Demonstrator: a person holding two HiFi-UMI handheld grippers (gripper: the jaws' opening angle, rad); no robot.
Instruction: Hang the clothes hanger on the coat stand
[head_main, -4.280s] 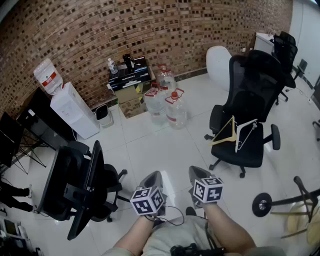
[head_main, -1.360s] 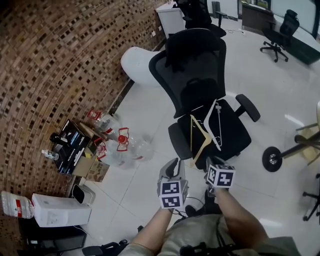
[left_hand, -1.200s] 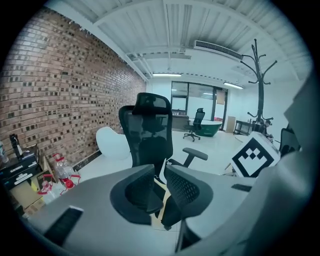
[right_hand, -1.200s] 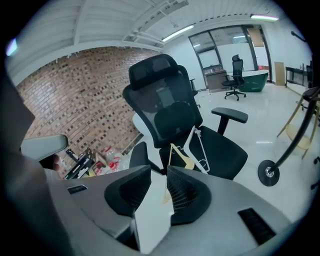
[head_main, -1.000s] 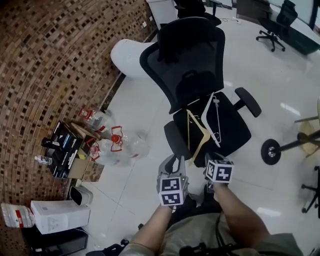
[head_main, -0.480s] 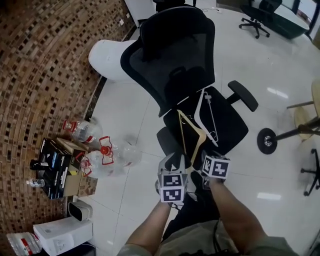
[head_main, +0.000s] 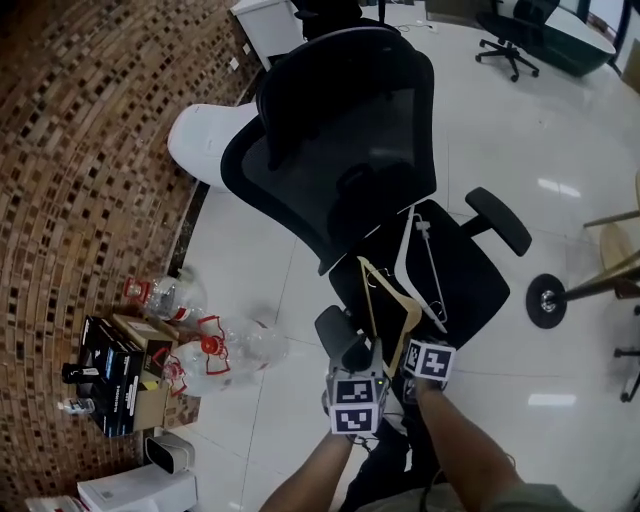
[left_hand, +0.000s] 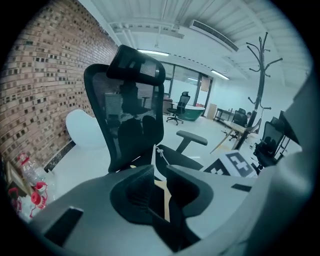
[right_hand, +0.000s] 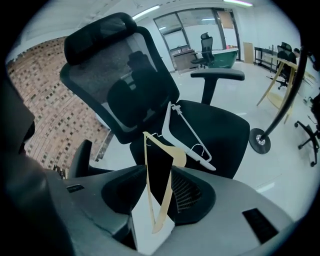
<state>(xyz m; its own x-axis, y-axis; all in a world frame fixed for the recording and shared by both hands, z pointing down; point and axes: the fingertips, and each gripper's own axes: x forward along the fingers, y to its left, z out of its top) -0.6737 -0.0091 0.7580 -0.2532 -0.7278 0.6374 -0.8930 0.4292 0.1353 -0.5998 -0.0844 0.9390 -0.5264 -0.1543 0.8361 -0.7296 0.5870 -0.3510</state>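
In the head view, a wooden hanger (head_main: 398, 294) and a white hanger (head_main: 399, 258) are seen lying on the seat of a black office chair (head_main: 480, 290), the wooden one nearer the seat's front edge. The left gripper (head_main: 362, 362) and the right gripper (head_main: 415, 352) are held low at that edge, just beside the wooden hanger's lower end. Only the base of the coat stand (head_main: 548, 299) is shown, on the floor to the right, well apart from the chair. In the left gripper view, the jaws are seen a little apart with nothing pressed between them. A strip of the wooden hanger (left_hand: 161, 187) is glimpsed through the gap, beyond the tips, and the coat stand (left_hand: 260, 75) is seen far off at the right with no hanger on its visible branches. In the right gripper view, the jaws are spread and have just been opening. The lower part of the wooden hanger (right_hand: 170, 150) is framed in the gap between them, but the pads are not closed on it, so nothing is gripped. The task is therefore judged to be at its start: no hanger is lifted, and the approach, apparently to the wooden hanger, seems nearly made. What is left is judged to be the grasp, the lift off the seat, the carry across to the coat stand and the hooking over a branch.
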